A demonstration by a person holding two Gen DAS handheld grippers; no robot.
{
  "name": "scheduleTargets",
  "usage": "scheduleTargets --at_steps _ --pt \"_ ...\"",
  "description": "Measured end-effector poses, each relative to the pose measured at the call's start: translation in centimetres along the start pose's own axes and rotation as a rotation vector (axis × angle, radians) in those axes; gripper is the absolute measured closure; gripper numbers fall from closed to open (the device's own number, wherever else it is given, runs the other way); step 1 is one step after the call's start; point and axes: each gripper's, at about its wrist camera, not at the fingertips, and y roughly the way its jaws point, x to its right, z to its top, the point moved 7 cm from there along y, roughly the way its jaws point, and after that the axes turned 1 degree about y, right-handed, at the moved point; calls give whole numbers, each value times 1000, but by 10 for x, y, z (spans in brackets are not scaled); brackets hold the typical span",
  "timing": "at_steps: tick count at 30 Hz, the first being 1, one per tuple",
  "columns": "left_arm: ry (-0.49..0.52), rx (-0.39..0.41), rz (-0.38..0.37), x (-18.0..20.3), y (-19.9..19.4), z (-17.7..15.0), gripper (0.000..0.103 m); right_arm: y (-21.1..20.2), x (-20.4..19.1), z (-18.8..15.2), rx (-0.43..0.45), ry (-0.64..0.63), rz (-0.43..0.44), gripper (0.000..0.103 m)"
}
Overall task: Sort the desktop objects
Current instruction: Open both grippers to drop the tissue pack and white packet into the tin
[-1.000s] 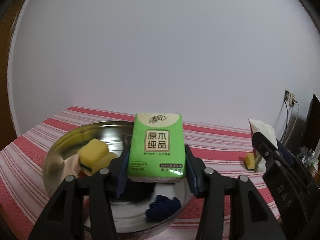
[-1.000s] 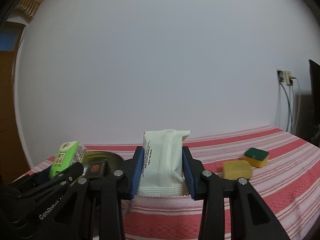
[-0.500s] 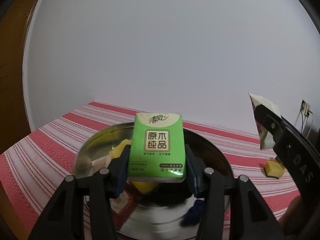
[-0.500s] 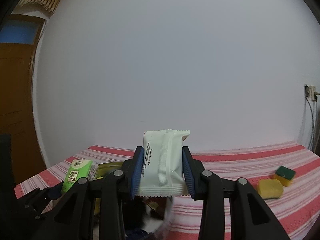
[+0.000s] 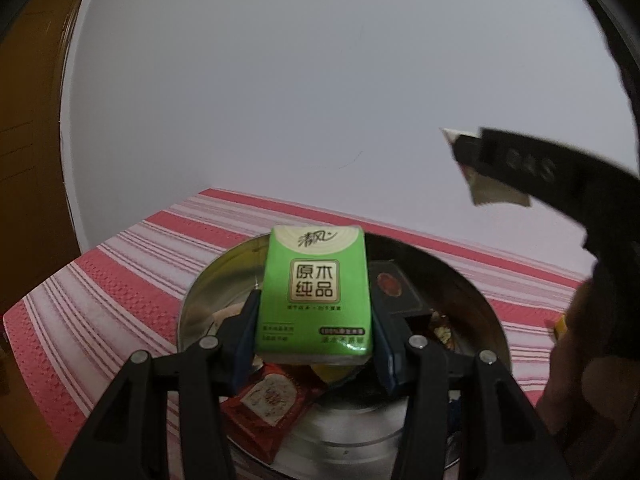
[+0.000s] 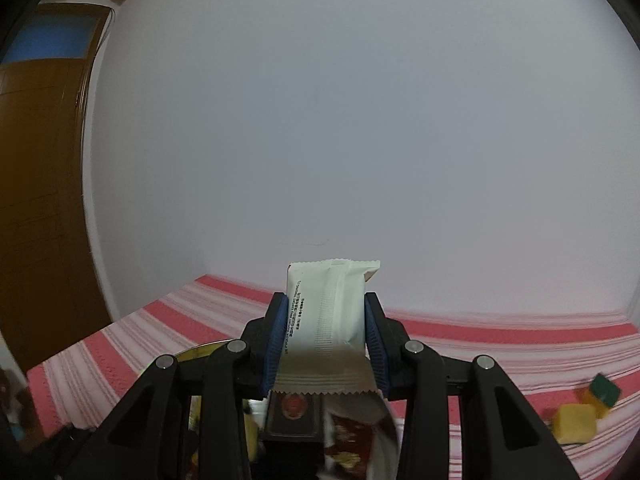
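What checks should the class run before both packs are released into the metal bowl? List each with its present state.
1. Left gripper clamps the green tissue pack: ok.
2. Right gripper clamps the white packet: ok.
3. Green pack is over the metal bowl: ok.
4. White packet is over the bowl: ok, its contents show directly below.
5. Free space in the bowl: cannot tell; the red sachet and black box already fill much of it.
6. Grippers clear of each other: cannot tell.
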Motion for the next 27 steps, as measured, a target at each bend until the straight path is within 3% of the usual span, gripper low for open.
scheduleTargets --at_steps 8,10,11,12,15,23,27 --pt "23 -70 29 -5 16 -9 54 69 -2 -17 -232 -25 74 61" --pt "25 -102 35 -3 20 -12 53 77 -12 -25 -293 -31 93 56" --pt "25 -117 39 -3 23 -14 50 77 -12 -29 -305 -21 80 46" --pt "27 -129 48 -4 26 -17 38 76 -9 -29 -295 -2 78 35" --pt "26 -136 78 -6 28 -20 8 58 3 -27 -212 52 87 26" --pt "20 -121 104 -1 22 -22 4 9 8 -32 -13 99 14 18" --pt "16 -121 105 -4 23 -22 2 -5 14 -39 37 112 -12 12"
